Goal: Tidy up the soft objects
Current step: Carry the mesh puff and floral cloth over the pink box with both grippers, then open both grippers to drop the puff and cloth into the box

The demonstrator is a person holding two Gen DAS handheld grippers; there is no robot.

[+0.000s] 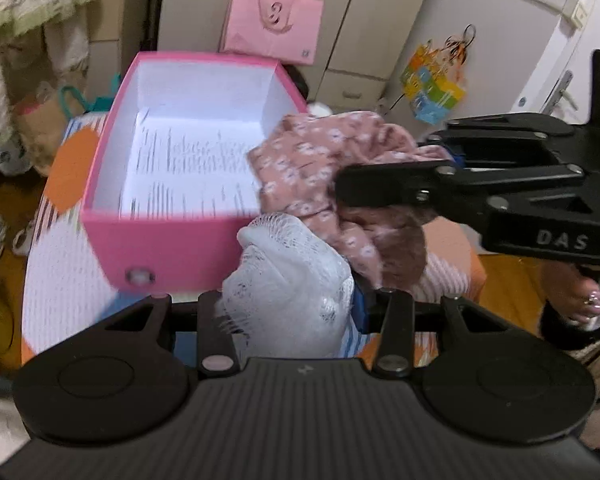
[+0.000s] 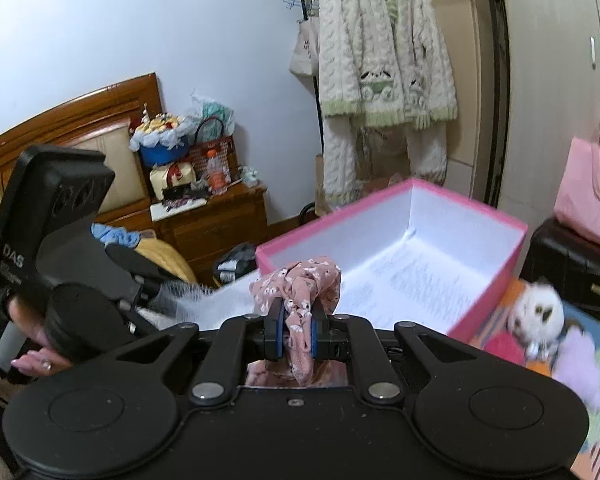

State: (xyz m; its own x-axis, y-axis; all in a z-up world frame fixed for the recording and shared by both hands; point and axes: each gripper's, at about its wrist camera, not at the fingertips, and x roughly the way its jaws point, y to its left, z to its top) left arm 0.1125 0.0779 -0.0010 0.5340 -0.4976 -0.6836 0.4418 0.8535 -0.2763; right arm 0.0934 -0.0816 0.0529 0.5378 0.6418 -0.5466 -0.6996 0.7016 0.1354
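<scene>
I've got two soft items up at the pink box [image 1: 168, 236], both just short of its near right corner, so each can drop in without reaching across. My right gripper [image 2: 297, 334] is clamped narrow on the floral cloth [image 2: 300, 284]: the blue pads pinch it near its middle, so a bunch puffs out above the jaws and the rest hangs below, clear of the surface. From the left wrist view that cloth [image 1: 320, 160] sits at the box's right wall, partly over the rim. My left gripper [image 1: 296, 304] holds the white mesh puff [image 1: 288, 272]; the puff fills the gap between the fingers and hides the tips, so I judge it closed on it but the contact itself isn't visible. It's held low by the box's front wall, near the front right corner, likely waiting its turn behind the cloth. The box is open-topped with only a printed paper sheet [image 1: 188, 164] on its floor, so nothing is sorted in yet by my read. A panda plush [image 2: 538, 312] and a lilac fluffy thing [image 2: 580, 364] lie right of the box on the patterned cover, probably next. Frames are motion-blurred around the box.
</scene>
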